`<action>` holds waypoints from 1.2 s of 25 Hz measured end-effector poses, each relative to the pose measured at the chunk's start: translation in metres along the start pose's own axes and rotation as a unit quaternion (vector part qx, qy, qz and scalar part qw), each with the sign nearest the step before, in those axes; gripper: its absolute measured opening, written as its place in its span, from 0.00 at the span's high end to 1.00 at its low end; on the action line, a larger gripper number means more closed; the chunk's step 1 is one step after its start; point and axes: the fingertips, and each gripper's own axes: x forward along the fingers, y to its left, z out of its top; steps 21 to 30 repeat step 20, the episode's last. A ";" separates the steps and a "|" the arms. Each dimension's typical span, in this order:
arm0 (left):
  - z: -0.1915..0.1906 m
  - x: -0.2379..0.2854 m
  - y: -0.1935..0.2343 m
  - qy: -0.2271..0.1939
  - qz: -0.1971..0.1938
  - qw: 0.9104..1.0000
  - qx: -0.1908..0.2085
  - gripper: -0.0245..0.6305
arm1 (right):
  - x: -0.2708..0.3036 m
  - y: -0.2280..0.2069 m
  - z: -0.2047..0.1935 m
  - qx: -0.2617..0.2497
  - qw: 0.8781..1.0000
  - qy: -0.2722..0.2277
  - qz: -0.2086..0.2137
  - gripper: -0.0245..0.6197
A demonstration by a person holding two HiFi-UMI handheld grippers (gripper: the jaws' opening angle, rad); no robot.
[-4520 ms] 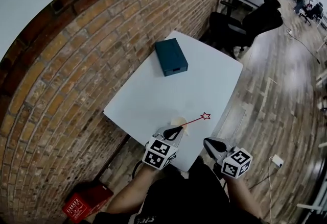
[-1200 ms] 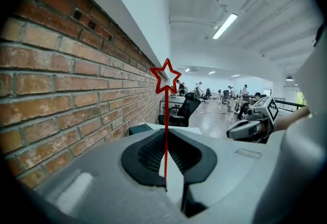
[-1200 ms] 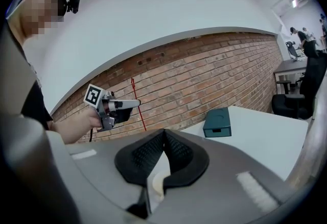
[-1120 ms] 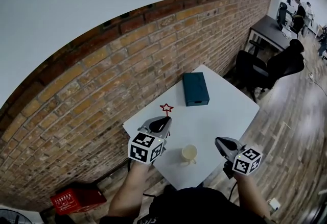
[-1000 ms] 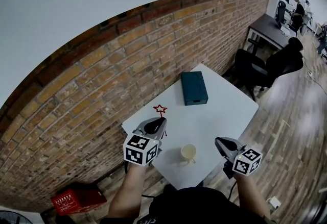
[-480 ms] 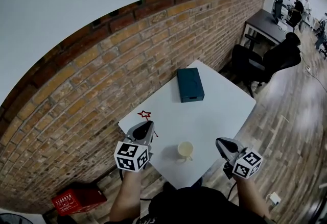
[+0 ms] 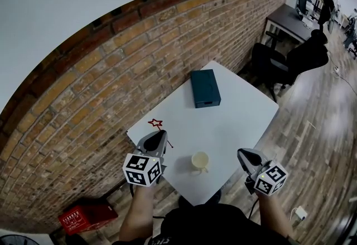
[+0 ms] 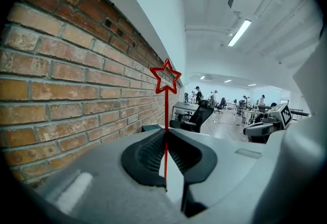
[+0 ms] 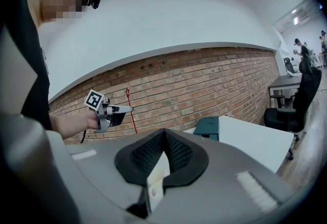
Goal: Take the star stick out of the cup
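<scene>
**A:** While you hold both tools near the white table (image 7: 240, 110), where is the star stick (image 7: 155, 123)?

**B:** It is out of the cup (image 7: 199, 161). Your left gripper (image 7: 161, 134) has its jaws pressed together on the thin red shaft. In the left gripper view the stick runs straight up from between the ribbed pads, and the outlined star at the top shows against the brick wall (image 7: 111, 71).

**A:** And where does that sit from the cup?

**B:** In the head view, your left gripper is at about ten o'clock from the cup, over the table's corner nearest the wall. The star points on toward eleven. Stick and cup are well apart.

**A:** What about your other hand?

**B:** Your right gripper (image 7: 243, 154) is at about three o'clock from the cup, just off the table's edge. Its jaws meet at the tips.

**A:** Anything else on the table?

**B:** The cup stands upright near your edge. A teal box (image 7: 204, 88) lies at twelve o'clock from it, well apart, toward the far side.
</scene>
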 end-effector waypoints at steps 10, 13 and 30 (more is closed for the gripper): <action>0.001 0.004 -0.007 0.004 -0.006 1.000 0.005 0.94 | -0.001 -0.004 -0.004 0.012 1.000 -0.005 -0.002 0.96; 0.003 0.003 -0.007 0.003 -0.005 1.000 0.003 0.94 | -0.002 -0.005 -0.003 0.015 1.000 -0.007 -0.002 0.96; 0.000 0.003 -0.005 0.007 -0.002 1.000 -0.001 0.94 | 0.001 -0.006 -0.002 0.018 1.000 -0.007 0.001 0.96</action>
